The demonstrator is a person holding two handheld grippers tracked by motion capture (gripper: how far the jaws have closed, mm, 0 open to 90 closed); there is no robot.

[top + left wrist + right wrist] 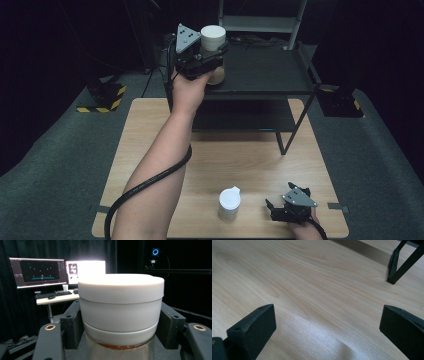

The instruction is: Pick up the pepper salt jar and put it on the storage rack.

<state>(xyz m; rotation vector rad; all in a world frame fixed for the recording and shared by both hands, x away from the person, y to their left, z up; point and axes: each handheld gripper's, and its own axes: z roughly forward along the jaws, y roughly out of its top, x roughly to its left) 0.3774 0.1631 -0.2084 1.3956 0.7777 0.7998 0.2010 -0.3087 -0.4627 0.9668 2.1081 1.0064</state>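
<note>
My left gripper (pixel 212 52) was clamped on the white-lidded jar (pixel 214 47), held over the black shelf (pixel 265 75). My right gripper (pixel 281 207) rested wide open, holding nothing, on the table (pixel 150 130) beside a white bottle (pixel 229 203).

Two white-lidded jars (pixel 214 47) (pixel 229 203), one shelf rack (pixel 265 75), apparently.

Both black grippers, the left gripper (pixel 212 57) and right gripper (pixel 274 208), carry grey three-cornered screw-dotted plates, trailing thick black cables along bare, sleeveless forearms.
</note>
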